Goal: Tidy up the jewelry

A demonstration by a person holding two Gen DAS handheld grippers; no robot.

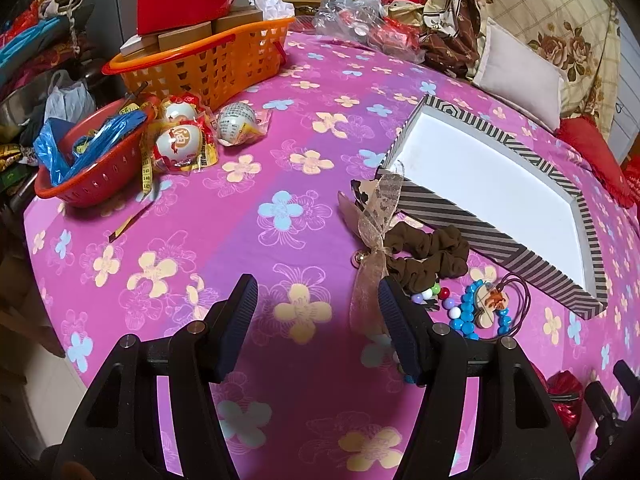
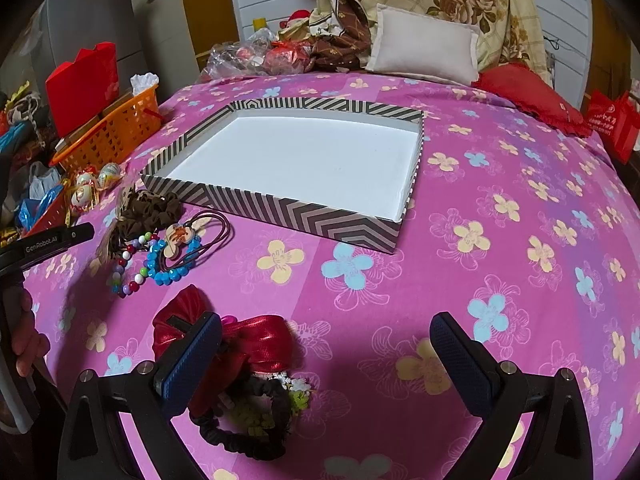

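Note:
A shallow striped box point(image 2: 280, 208) with a white empty inside lies on the pink flowered cloth; it also shows in the left wrist view point(image 1: 472, 232). Left of it lie a brown scrunchie point(image 2: 152, 210) with a sheer ribbon point(image 1: 374, 240), a blue bead bracelet point(image 2: 172, 274), a mixed-colour bead bracelet point(image 2: 128, 276) and a wooden pendant on a cord point(image 2: 180, 236). A red bow point(image 2: 256, 342) and a black hair tie with small flowers point(image 2: 256, 412) lie by my right gripper point(image 2: 326, 346), which is open and empty. My left gripper point(image 1: 316, 300) is open and empty, just left of the ribbon.
An orange basket point(image 1: 208, 60) with boxes, a red bowl point(image 1: 88, 160) with blue wrappers and three wrapped balls point(image 1: 180, 140) sit at the far left. Pillows point(image 2: 424, 52) and a red cushion point(image 2: 532, 96) line the far edge. The other handheld gripper point(image 2: 48, 244) shows at left.

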